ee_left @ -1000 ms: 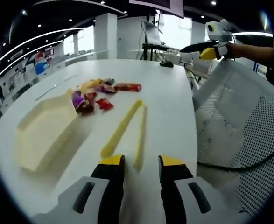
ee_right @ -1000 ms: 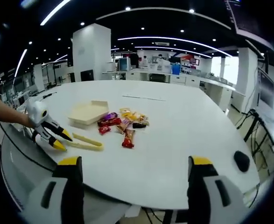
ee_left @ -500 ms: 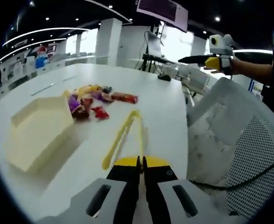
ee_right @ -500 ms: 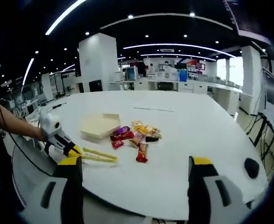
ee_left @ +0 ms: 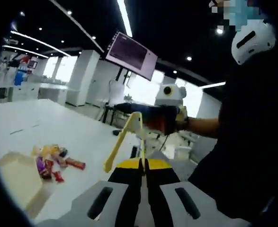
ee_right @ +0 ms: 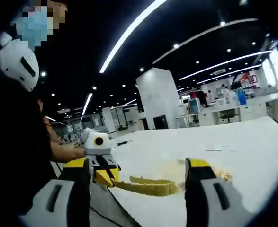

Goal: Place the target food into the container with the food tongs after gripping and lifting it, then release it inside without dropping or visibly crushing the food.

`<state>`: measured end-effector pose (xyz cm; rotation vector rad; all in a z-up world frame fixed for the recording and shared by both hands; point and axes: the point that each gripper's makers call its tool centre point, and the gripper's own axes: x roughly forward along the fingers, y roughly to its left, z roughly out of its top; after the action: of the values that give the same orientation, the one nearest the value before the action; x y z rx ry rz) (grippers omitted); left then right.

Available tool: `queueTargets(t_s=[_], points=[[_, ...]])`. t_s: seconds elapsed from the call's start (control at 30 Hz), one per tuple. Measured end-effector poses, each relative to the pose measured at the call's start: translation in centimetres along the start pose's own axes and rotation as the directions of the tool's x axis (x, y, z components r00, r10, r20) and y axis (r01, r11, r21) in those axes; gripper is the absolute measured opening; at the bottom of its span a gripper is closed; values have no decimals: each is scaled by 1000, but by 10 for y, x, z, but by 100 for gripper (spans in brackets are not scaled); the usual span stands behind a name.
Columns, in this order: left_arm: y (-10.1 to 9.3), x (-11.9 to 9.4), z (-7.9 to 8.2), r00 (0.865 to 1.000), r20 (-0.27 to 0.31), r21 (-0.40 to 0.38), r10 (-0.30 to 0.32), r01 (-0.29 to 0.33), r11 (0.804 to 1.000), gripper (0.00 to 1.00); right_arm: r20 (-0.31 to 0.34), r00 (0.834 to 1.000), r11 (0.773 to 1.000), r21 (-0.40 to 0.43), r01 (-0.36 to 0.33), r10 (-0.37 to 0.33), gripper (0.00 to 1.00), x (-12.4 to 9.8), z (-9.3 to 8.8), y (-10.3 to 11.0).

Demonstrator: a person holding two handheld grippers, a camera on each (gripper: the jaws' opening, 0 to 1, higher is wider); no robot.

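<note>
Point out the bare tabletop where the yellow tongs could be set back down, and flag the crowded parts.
Bare white tabletop lies beyond the heap of coloured snack wrappers, toward the far desks, and along the near edge below the lifted yellow plastic tongs. It is crowded where the wrappers sit against the cream hexagonal container. The left gripper is shut on the tongs.

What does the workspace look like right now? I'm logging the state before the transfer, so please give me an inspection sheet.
Surface: white table, mostly bare.
Job's things: yellow tongs lifted in the left claw; cream container on the table; wrapped snacks piled beside it.
Clutter: nothing seen.
Grippers: left claw shut on the tongs; right claw open, holding nothing.
Cables: nothing seen.
Surroundings: office hall, ceiling strip lights, hanging monitor, desks at the back.
</note>
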<state>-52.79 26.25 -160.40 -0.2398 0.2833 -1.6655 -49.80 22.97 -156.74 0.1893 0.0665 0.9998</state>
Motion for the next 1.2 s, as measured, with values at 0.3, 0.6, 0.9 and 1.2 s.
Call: queueTargets(t_s=[0.3, 0.6, 0.9, 1.2], points=[[-62, 17, 62, 989, 84, 84, -121, 114, 990, 0, 103, 957, 963, -38, -269, 271, 82, 13, 64, 77], [-82, 25, 76, 981, 110, 131, -158, 143, 981, 0, 121, 928, 933, -118, -339, 352, 78, 12, 91, 94], [-90, 26, 87, 978, 137, 166, -159, 136, 977, 0, 160, 909, 922, -116, -370, 385, 73, 9, 102, 101], [-99, 21, 92, 985, 81, 179, -155, 138, 974, 0, 78, 929, 924, -163, -347, 363, 65, 10, 91, 104]])
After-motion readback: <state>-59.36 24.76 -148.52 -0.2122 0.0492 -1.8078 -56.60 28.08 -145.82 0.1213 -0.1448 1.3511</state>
